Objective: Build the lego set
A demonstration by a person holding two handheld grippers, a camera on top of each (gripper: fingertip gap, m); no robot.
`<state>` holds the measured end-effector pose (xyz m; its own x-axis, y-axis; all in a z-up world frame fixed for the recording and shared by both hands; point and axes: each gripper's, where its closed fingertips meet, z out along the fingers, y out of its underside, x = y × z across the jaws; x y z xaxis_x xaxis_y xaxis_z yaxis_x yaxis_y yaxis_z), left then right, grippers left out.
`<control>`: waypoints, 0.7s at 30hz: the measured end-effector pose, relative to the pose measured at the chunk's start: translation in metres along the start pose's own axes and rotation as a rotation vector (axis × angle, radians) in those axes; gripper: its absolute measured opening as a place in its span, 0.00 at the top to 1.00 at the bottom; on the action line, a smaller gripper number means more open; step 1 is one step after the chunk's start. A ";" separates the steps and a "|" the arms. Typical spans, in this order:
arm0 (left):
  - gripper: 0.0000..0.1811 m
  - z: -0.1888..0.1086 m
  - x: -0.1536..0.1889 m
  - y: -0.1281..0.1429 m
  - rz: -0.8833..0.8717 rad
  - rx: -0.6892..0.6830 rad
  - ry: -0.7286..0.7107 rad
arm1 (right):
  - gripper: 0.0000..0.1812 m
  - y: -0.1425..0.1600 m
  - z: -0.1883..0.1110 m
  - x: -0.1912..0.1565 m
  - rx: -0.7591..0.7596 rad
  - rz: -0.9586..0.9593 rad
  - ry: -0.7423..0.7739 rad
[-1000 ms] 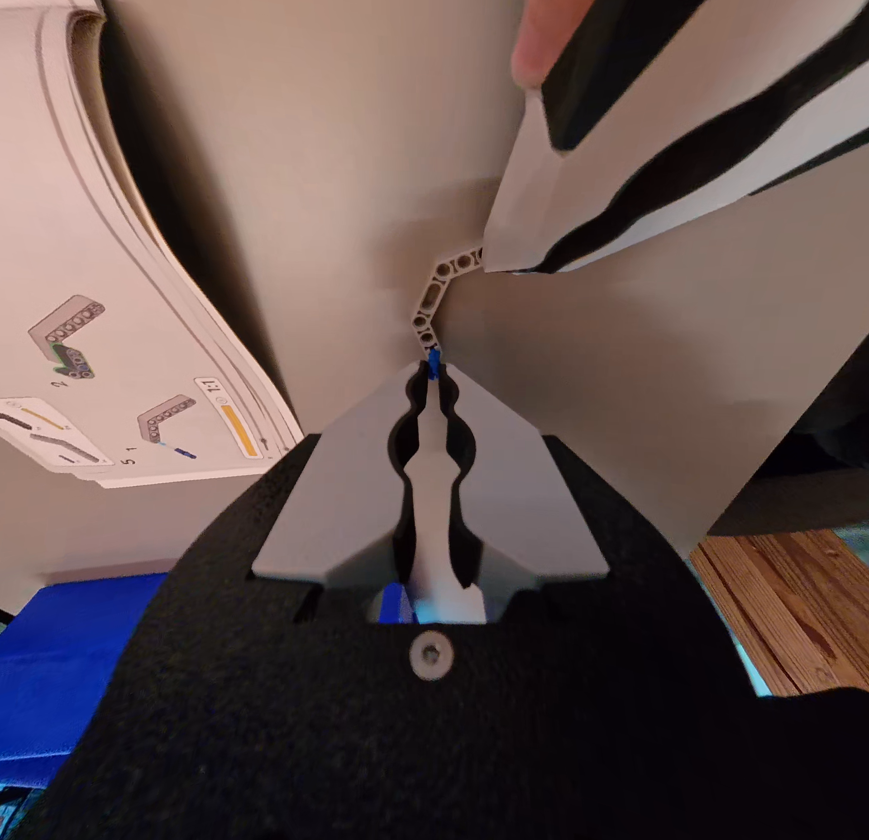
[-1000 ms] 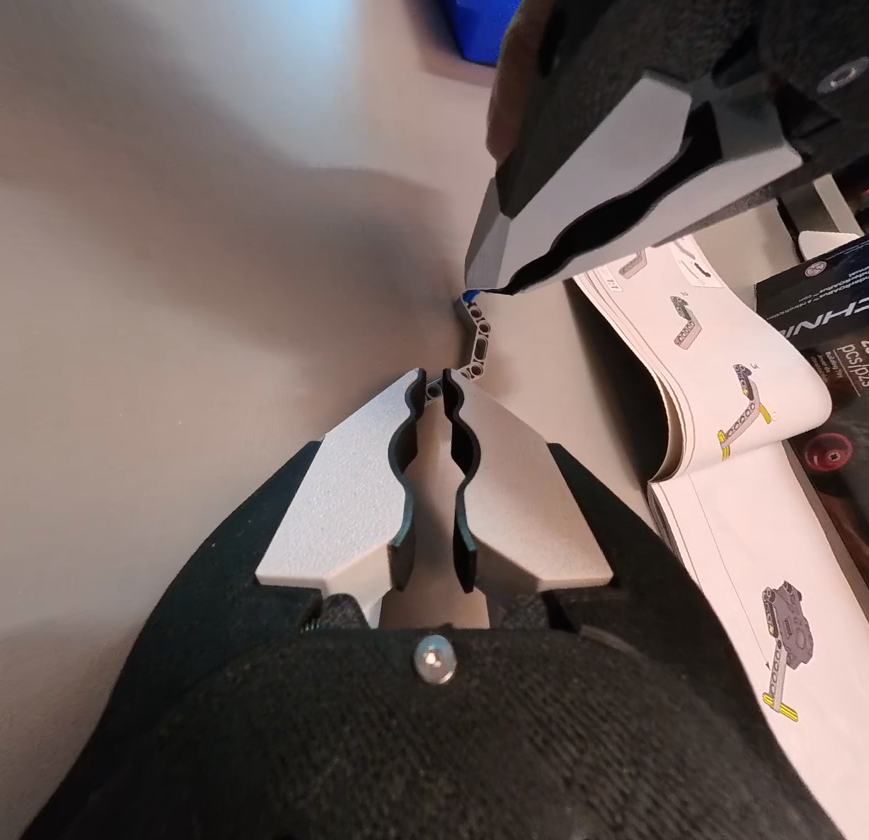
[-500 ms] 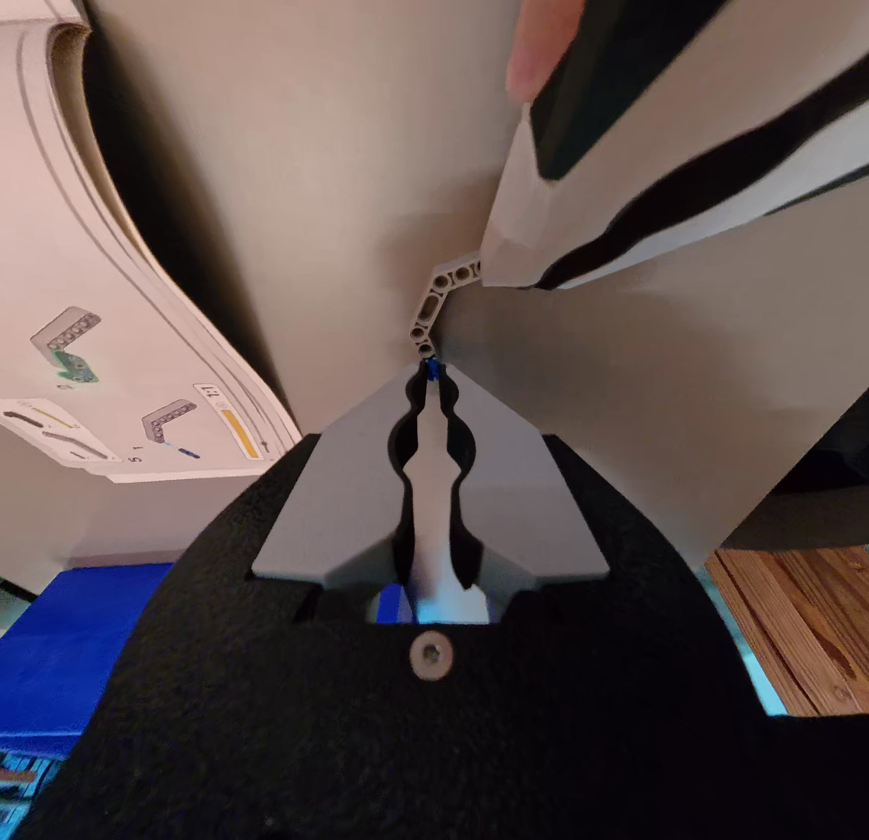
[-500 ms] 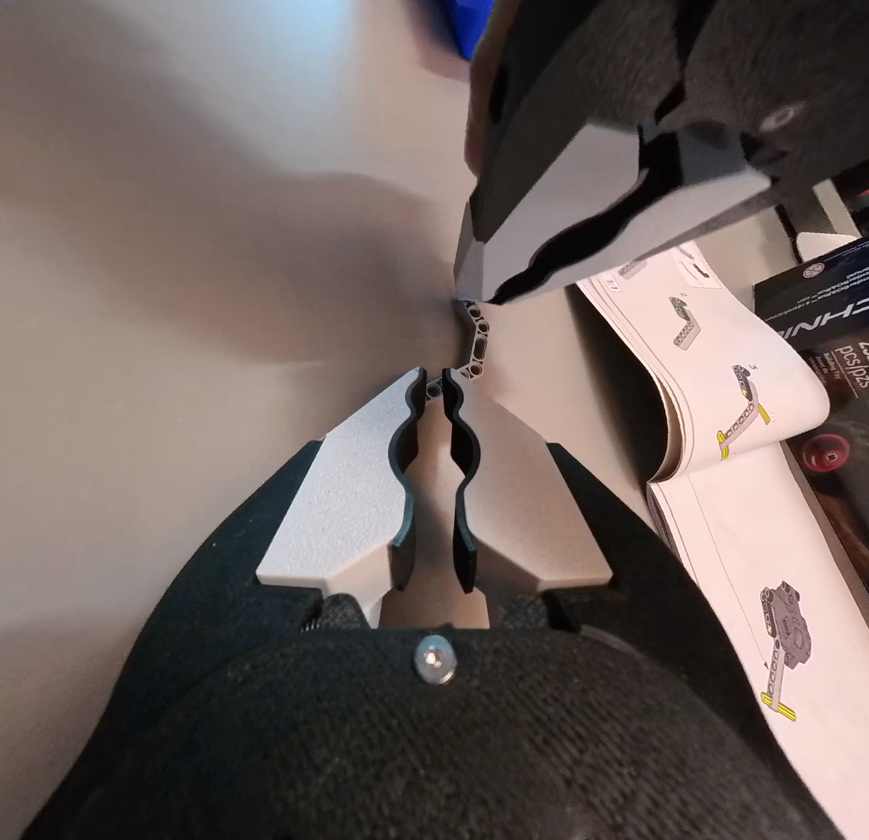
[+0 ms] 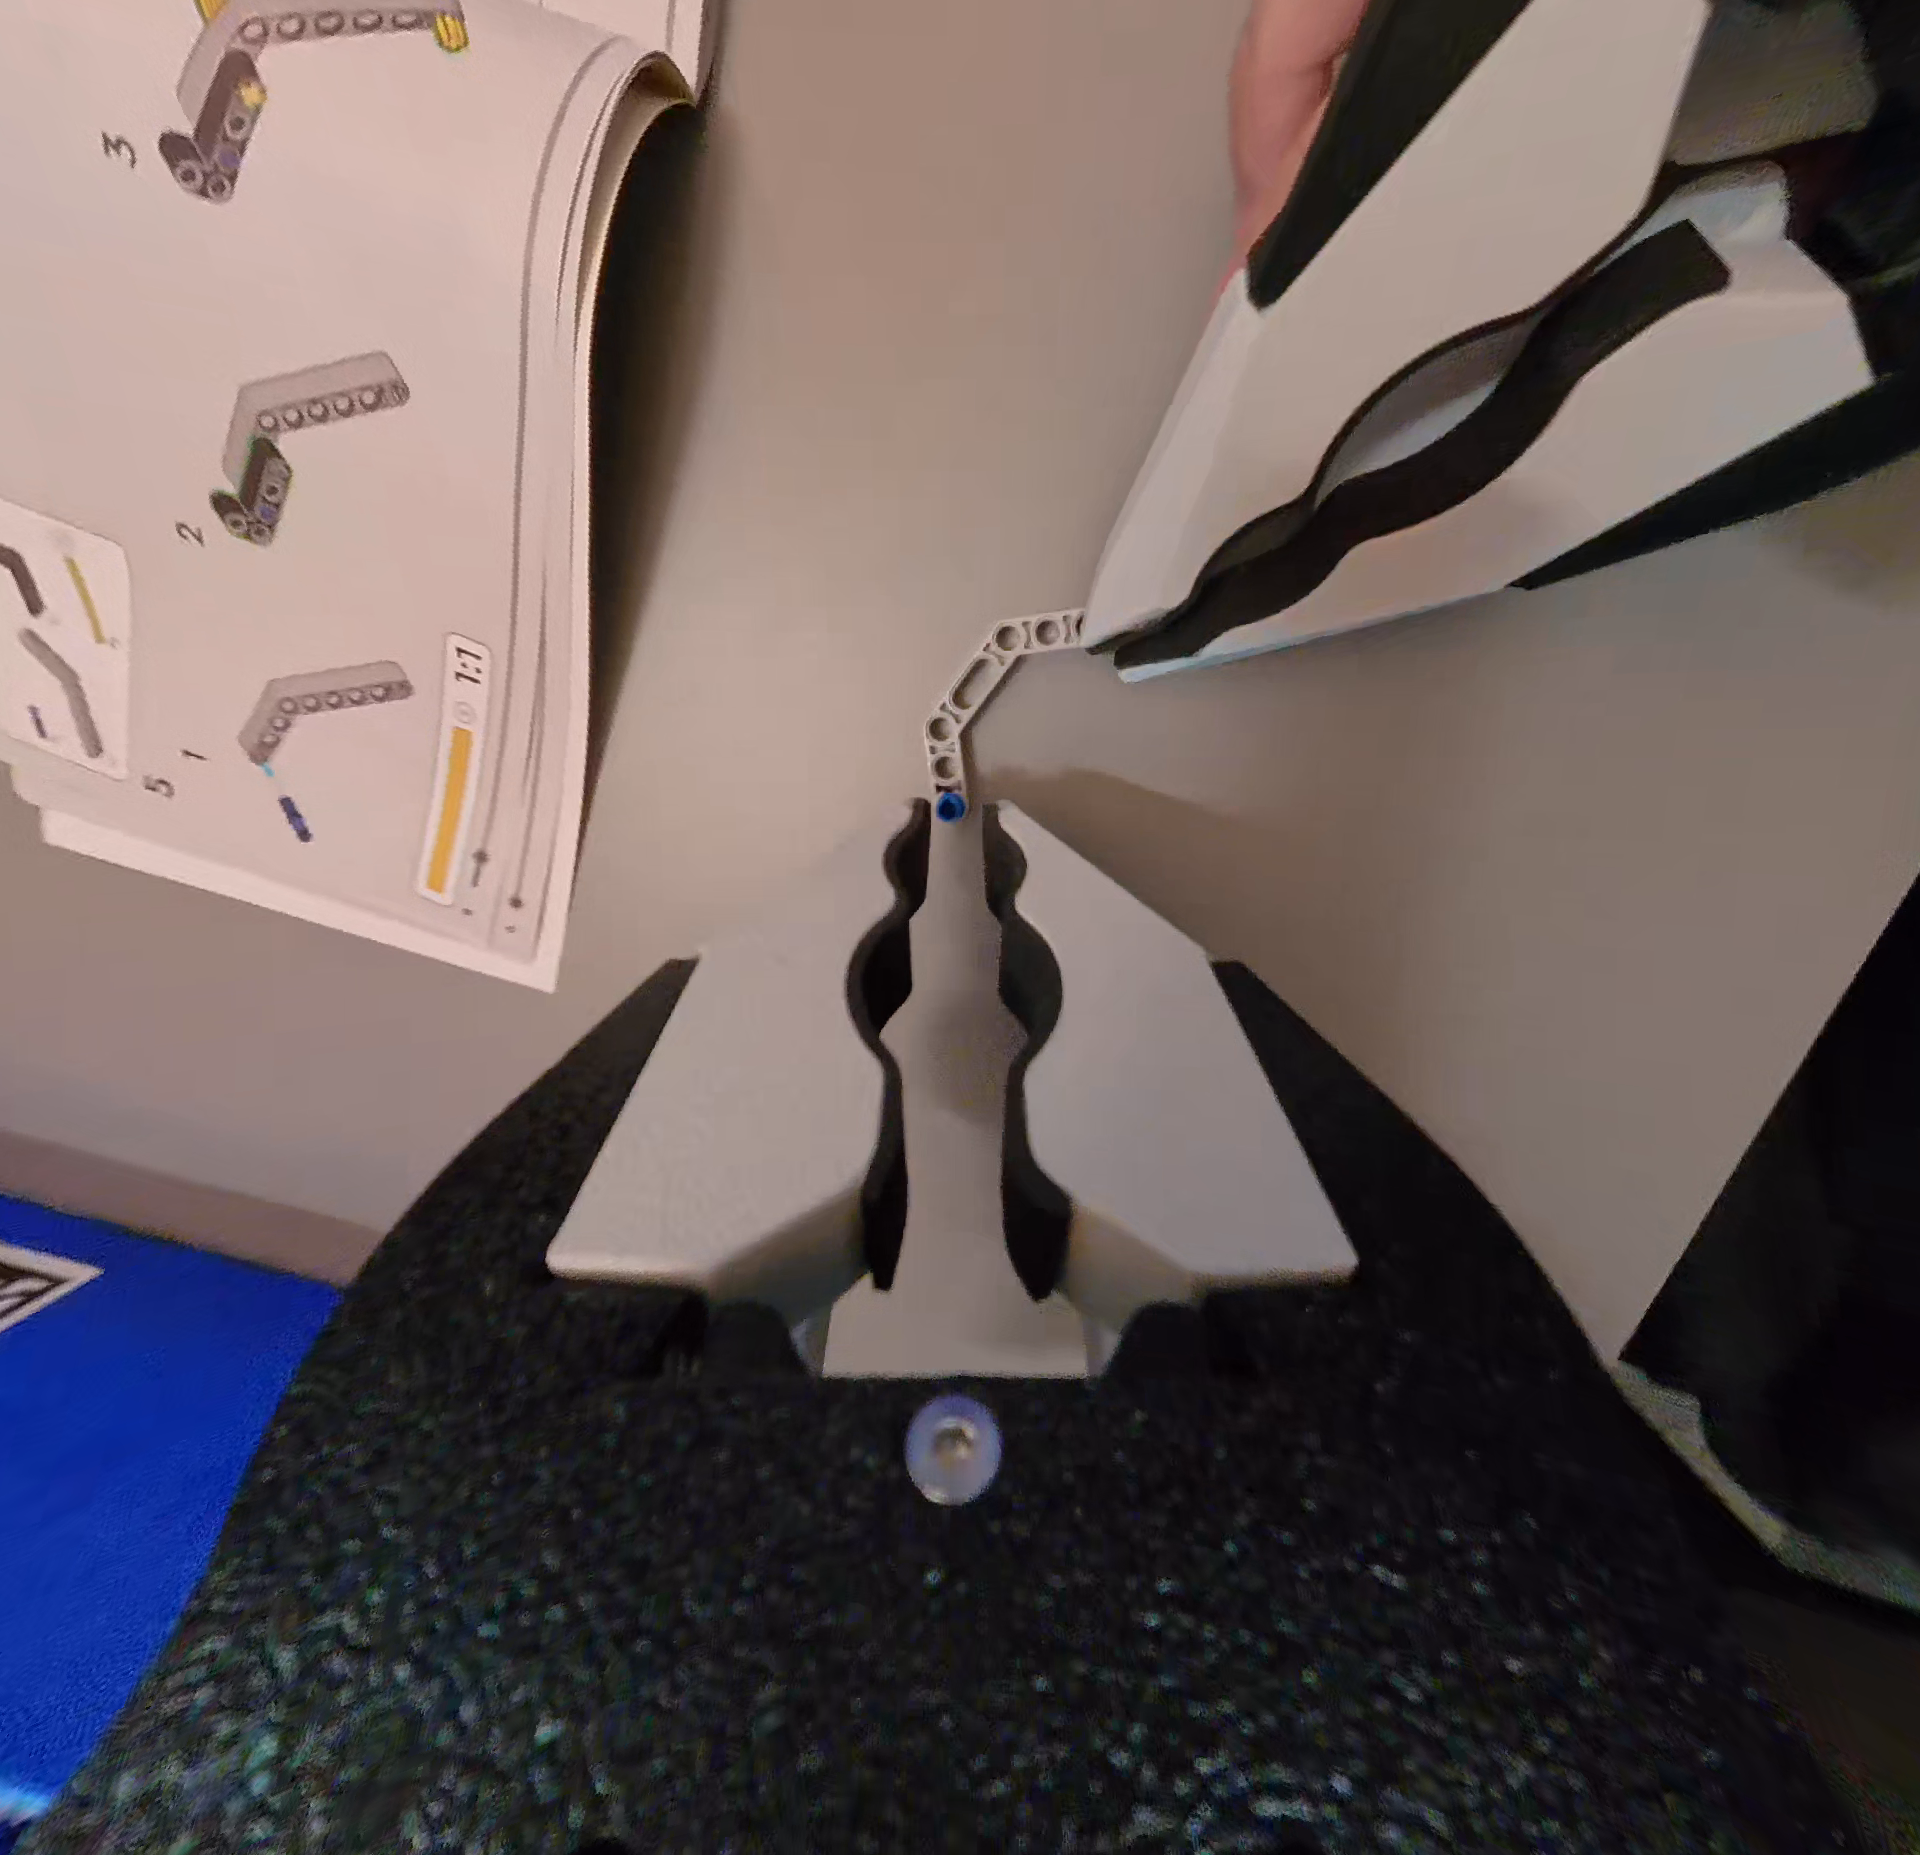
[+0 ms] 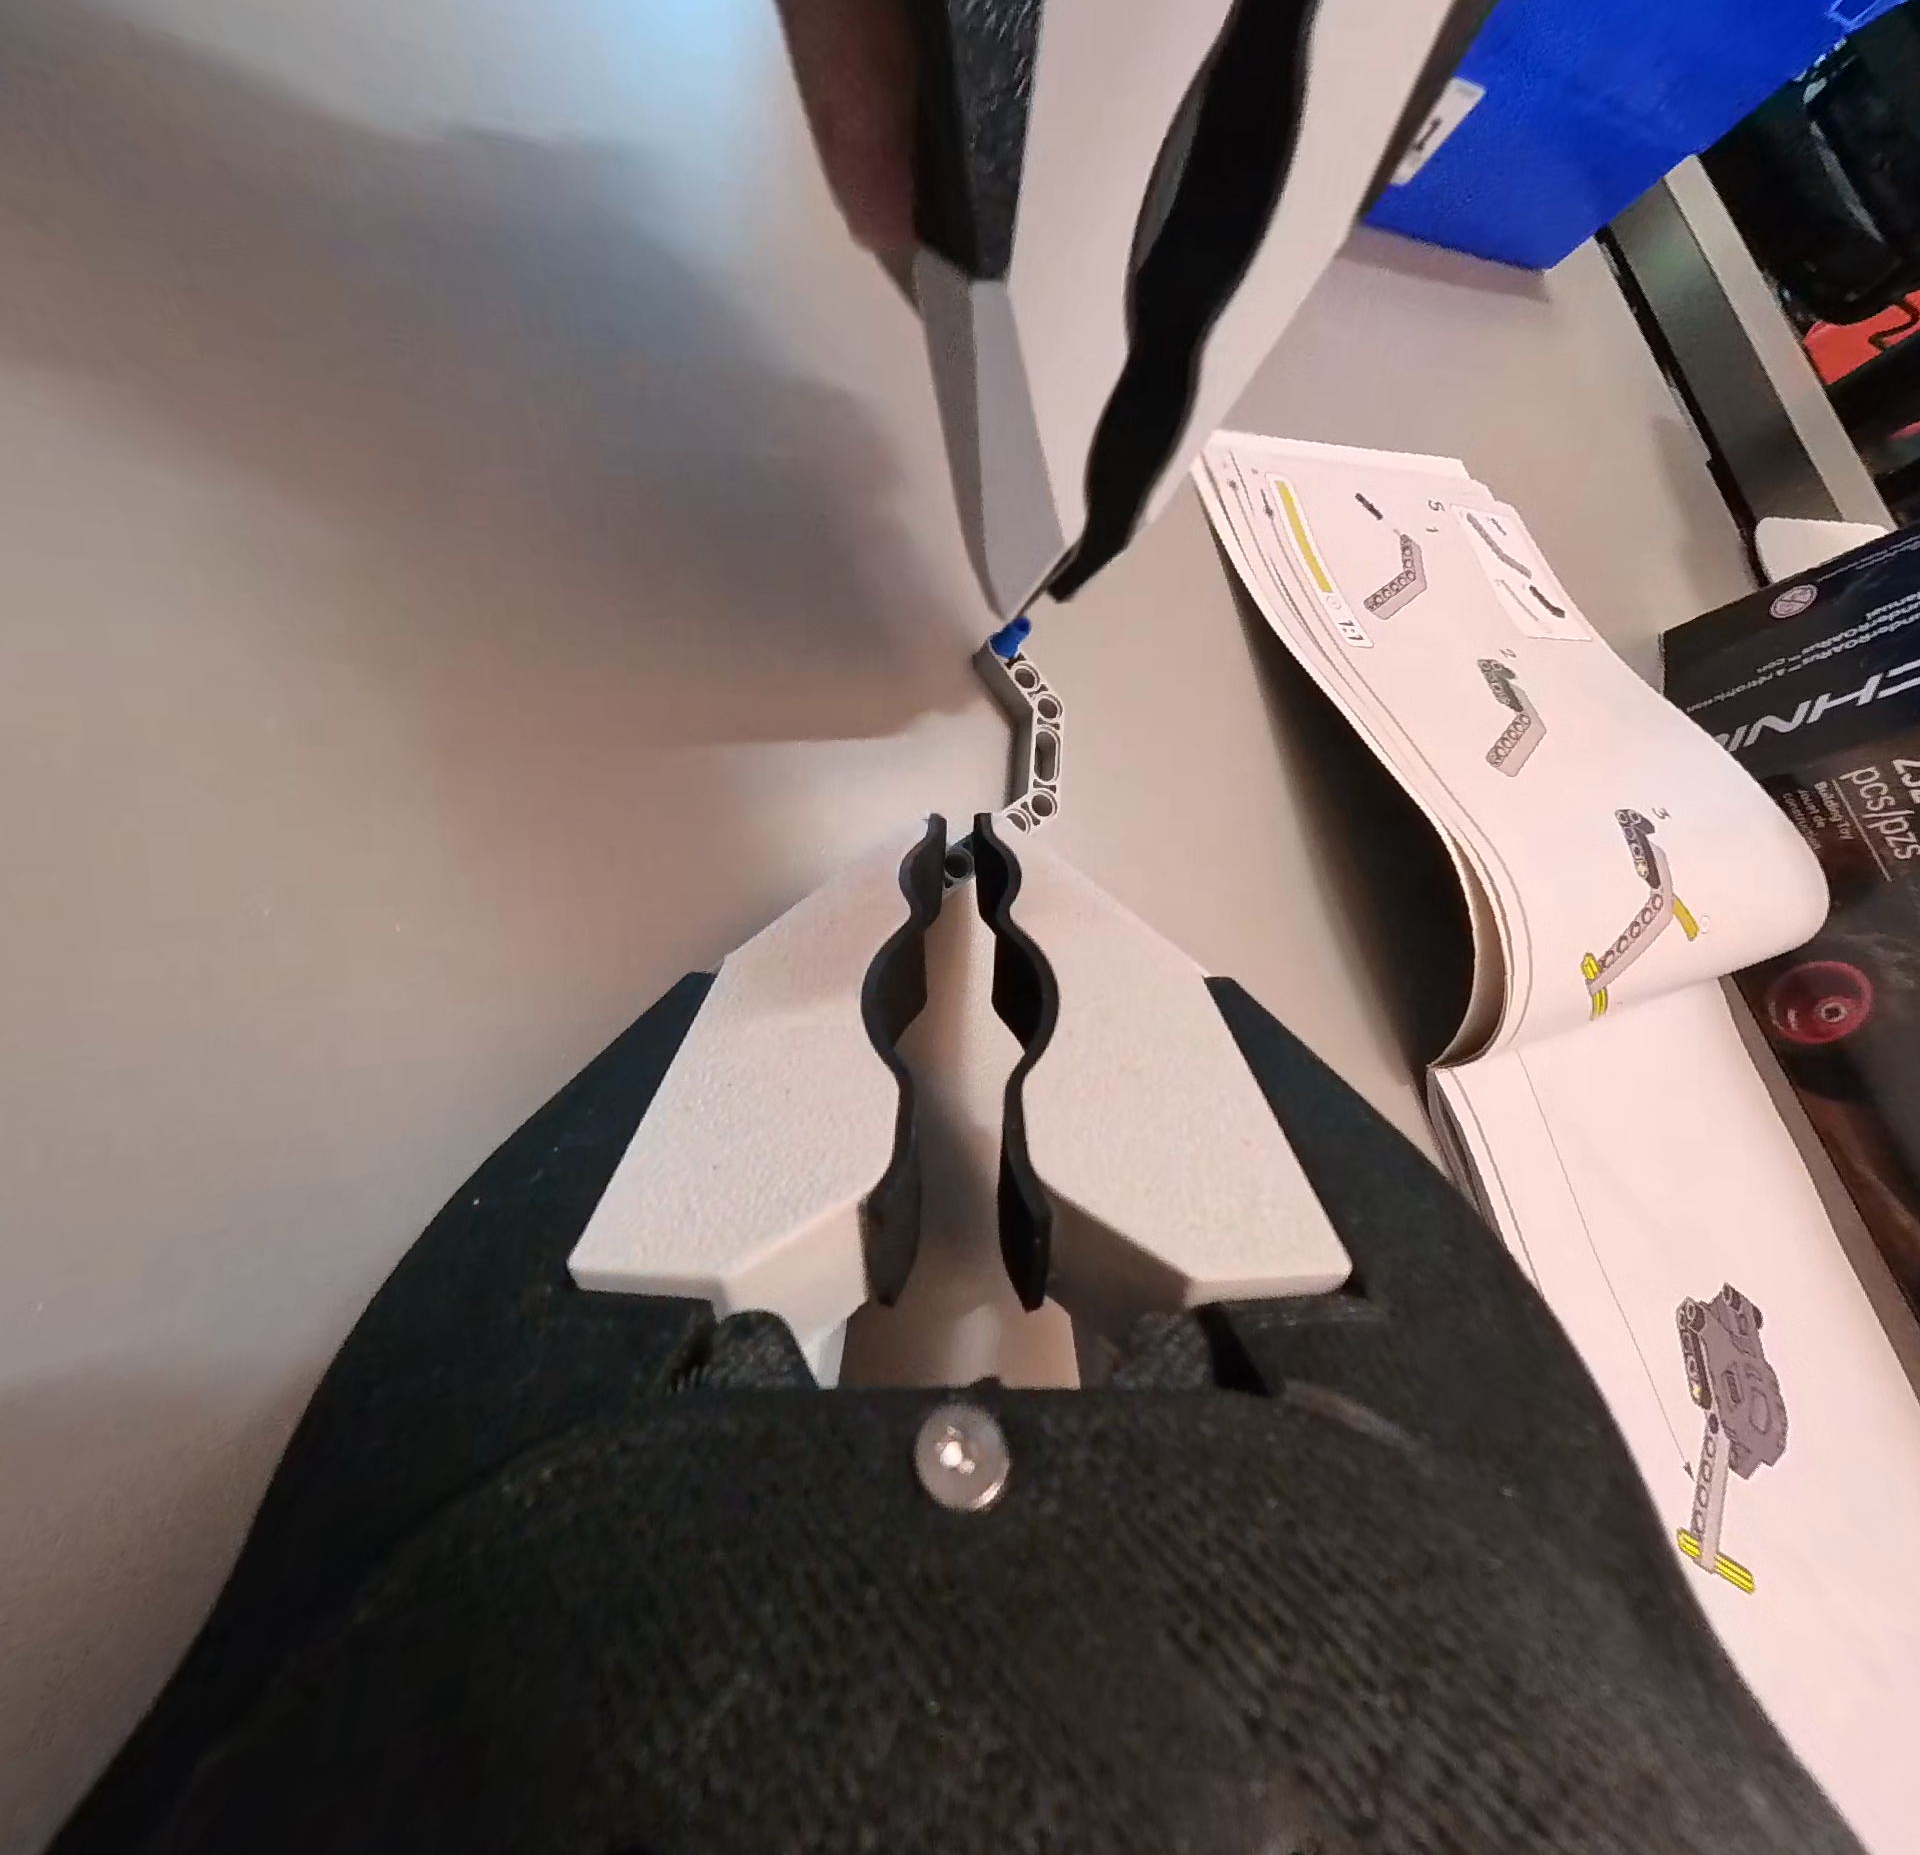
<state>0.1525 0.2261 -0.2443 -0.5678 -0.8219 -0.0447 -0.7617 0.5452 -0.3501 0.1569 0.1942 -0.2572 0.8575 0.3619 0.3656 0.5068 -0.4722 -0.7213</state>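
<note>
A light grey bent beam (image 5: 971, 688) is held just above the grey table; it also shows in the right wrist view (image 6: 1039, 735). My right gripper (image 6: 956, 829) is shut on one end of it, and shows in the left wrist view (image 5: 1107, 642) at the upper right. A small blue pin (image 5: 948, 806) sits in the hole at the beam's other end, also in the right wrist view (image 6: 1006, 644). My left gripper (image 5: 954, 810) has its tips on either side of the pin, jaws a little apart. In the right wrist view the left gripper (image 6: 1039, 600) comes down from above.
An open instruction booklet (image 5: 312, 455) lies to the left, and shows at the right in the right wrist view (image 6: 1558, 766). A blue bin (image 6: 1662, 70) stands at the back right. A black set box (image 6: 1829, 683) lies beside the booklet. A person's finger (image 5: 1278, 91) rests on the right gripper.
The blue pin, held in my left gripper's tips before, now sits in the beam's end hole. My left gripper has turned more upright and its jaws have parted slightly. The right gripper still holds the beam.
</note>
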 end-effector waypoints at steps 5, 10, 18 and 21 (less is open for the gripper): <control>0.99 0.008 -0.003 0.002 -0.040 0.061 -0.038 | 0.98 0.000 0.000 0.000 0.000 -0.002 0.004; 1.00 0.010 -0.009 -0.004 -0.069 0.181 -0.046 | 0.98 0.000 0.000 0.001 0.000 -0.016 0.019; 0.99 0.015 -0.018 -0.015 -0.068 0.316 -0.059 | 1.00 -0.001 0.002 0.002 -0.002 -0.049 0.038; 0.96 0.020 -0.019 -0.015 -0.051 0.328 -0.052 | 0.99 -0.001 0.002 0.005 -0.002 -0.031 0.039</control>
<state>0.1809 0.2305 -0.2567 -0.5083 -0.8588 -0.0636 -0.6430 0.4276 -0.6354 0.1604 0.1977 -0.2560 0.8443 0.3448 0.4103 0.5332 -0.4629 -0.7081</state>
